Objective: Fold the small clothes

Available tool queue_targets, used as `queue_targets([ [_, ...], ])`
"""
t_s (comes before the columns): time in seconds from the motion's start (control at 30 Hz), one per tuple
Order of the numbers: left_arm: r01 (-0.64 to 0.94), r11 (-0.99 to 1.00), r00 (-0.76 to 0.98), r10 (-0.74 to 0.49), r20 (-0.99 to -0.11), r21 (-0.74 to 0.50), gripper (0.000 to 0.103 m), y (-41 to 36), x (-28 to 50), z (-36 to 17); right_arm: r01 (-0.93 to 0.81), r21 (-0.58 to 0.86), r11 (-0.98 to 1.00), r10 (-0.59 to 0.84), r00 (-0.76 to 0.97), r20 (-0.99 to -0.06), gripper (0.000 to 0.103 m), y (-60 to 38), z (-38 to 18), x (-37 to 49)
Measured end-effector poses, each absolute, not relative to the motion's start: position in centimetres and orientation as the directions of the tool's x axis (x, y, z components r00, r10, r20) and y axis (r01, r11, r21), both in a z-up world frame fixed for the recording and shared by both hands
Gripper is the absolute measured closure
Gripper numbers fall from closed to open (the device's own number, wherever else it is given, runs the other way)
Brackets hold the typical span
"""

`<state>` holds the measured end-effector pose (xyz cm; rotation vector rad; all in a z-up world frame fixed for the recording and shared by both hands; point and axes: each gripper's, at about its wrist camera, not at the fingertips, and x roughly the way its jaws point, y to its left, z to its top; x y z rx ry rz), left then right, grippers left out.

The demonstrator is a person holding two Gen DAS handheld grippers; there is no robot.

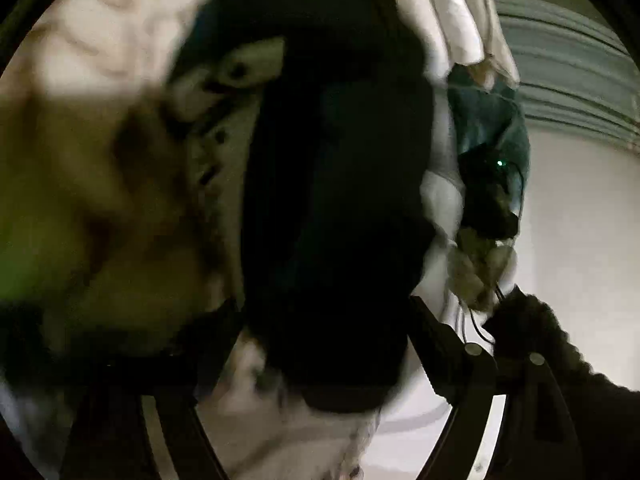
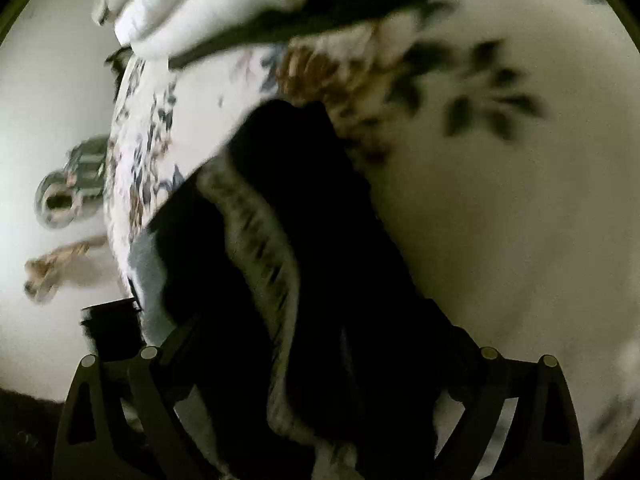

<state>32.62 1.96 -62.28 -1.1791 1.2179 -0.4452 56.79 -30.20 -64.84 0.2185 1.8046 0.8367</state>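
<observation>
A dark garment (image 1: 336, 184) hangs between my two grippers, lifted above the floral bedsheet (image 2: 520, 208). My left gripper (image 1: 320, 360) and right gripper (image 2: 316, 380) each seem clamped on it, though blur hides the tips. It looks soft, light and floppy; the ribbed hem (image 2: 260, 240) is the firmest place to pinch. I count one garment.

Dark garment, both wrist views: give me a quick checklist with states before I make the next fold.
1. Dark garment between the right gripper jaws: ok, though the clamp itself is hidden.
2. Same cloth at the left gripper: ok, grip cannot tell.
3. Garment flat, unbunched: not ok, it hangs crumpled.
4. Floral sheet free for laying down: ok.
5. Image sharp enough to aim: not ok, both views blurred.
</observation>
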Motion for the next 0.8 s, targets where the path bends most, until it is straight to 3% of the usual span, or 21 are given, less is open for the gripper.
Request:
queue_targets([
  [0.07,-0.288,0.364,0.431,-0.776,-0.460,-0.886,0.022,1.9,33.9,-62.1,-0.252,0.653,0.715,0.527,-0.420,-0.739,0.000,-29.7,-66.0,56.6],
  [0.1,-0.283,0.355,0.451,-0.771,-0.450,-0.891,0.031,2.0,34.4,-61.8,-0.238,0.666,0.707,0.544,-0.420,-0.727,0.000,-29.9,-66.1,56.5],
  [0.13,-0.268,0.364,0.469,-0.760,-0.451,-0.892,0.059,2.0,34.9,-61.1,-0.203,0.688,0.697,0.573,-0.418,-0.705,0.001,-30.3,-66.1,56.4],
  [0.17,-0.268,0.386,0.461,-0.753,-0.469,-0.883,0.065,2.1,35.4,-60.6,-0.135,0.718,0.682,0.621,-0.411,-0.667,0.017,-31.2,-66.2,56.3],
  [0.2,-0.269,0.389,0.459,-0.753,-0.472,-0.881,0.068,2.5,36.0,-60.0,-0.092,0.729,0.679,0.643,-0.405,-0.650,0.050,-31.6,-66.3,56.1],
  [0.23,-0.276,0.391,0.453,-0.752,-0.478,-0.878,0.069,3.0,36.7,-59.2,-0.052,0.726,0.686,0.657,-0.384,-0.648,0.059,-32.4,-66.3,55.6],
  [0.3,-0.264,0.403,0.442,-0.757,-0.481,-0.876,0.070,4.3,38.8,-57.3,0.011,0.731,0.682,0.692,-0.335,-0.640,0.067,-33.7,-65.3,54.1],
  [0.4,-0.229,0.457,0.413,-0.754,-0.511,-0.859,0.070,6.0,42.4,-54.6,0.209,0.745,0.633,0.772,-0.241,-0.588,0.070,-36.2,-64.0,50.6],
  [0.47,-0.203,0.575,0.312,-0.729,-0.609,-0.793,0.066,6.0,45.3,-53.5,0.308,0.713,0.629,0.774,-0.170,-0.610,0.067,-37.9,-63.7,47.6],
  [0.57,-0.182,0.777,0.193,-0.572,-0.797,-0.602,0.064,5.5,46.9,-52.8,0.318,0.602,0.732,0.658,-0.101,-0.746,0.046,-39.9,-63.0,44.9],
  [0.6,-0.175,0.808,0.198,-0.531,-0.824,-0.563,0.061,5.5,46.6,-52.3,0.318,0.594,0.739,0.642,-0.063,-0.764,0.046,-40.6,-62.4,44.0],
  [0.67,-0.173,0.861,0.229,-0.436,-0.870,-0.477,0.037,5.7,45.1,-50.6,0.318,0.594,0.739,0.628,-0.008,-0.778,0.042,-41.4,-61.6,42.5],
  [0.7,-0.191,0.896,0.239,-0.353,-0.904,-0.401,0.017,5.7,43.9,-49.9,0.318,0.604,0.731,0.635,0.006,-0.772,0.039,-41.2,-61.4,42.0],
  [0.8,-0.226,0.942,0.238,-0.195,-0.952,-0.249,0.013,6.8,38.8,-50.7,0.320,0.633,0.705,0.665,0.014,-0.747,0.041,-39.8,-61.2,40.6],
])
